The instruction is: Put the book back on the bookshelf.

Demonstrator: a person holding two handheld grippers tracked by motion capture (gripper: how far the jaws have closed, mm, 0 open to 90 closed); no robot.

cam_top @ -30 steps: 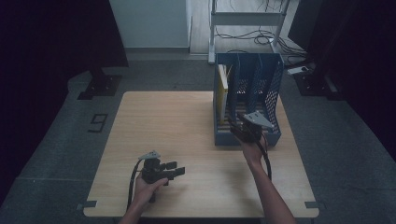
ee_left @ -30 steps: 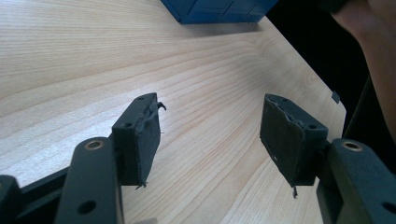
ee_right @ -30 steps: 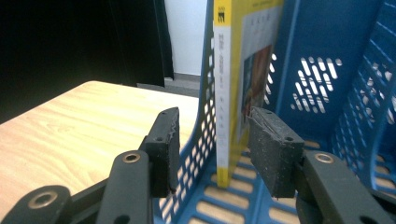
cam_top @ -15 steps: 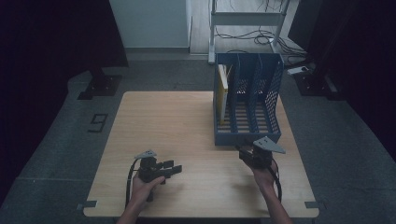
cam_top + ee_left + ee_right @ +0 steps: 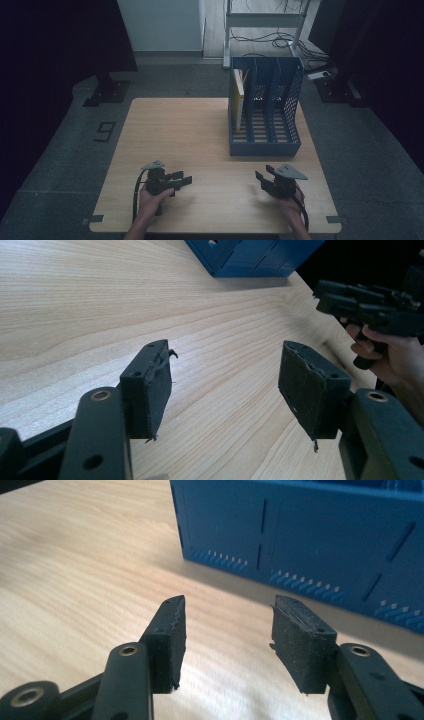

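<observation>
The blue file rack (image 5: 265, 112) stood at the far right of the table (image 5: 200, 150), open side toward me, so its 3 slots could be reached from my side without turning it. Yellow folders (image 5: 240, 92) stood upright in the leftmost slot, leaning against its wall; the other 2 slots looked bare, though I could not see to their bottoms.

My right gripper (image 5: 266, 176) hung low over the table's near right corner, just short of the rack's front wall (image 5: 300, 535), its jaws pointed at that wall. They had just been opening and stood partly spread, with nothing but bare wood between the pads (image 5: 300, 645); they touched neither rack nor table. I judged the hand was pulled back there to rest clear of the rack.

My left gripper (image 5: 180, 180) lay near the front left, well apart from the rack, jaws spread wide and holding nothing, pointed across at the right hand (image 5: 385, 347).
</observation>
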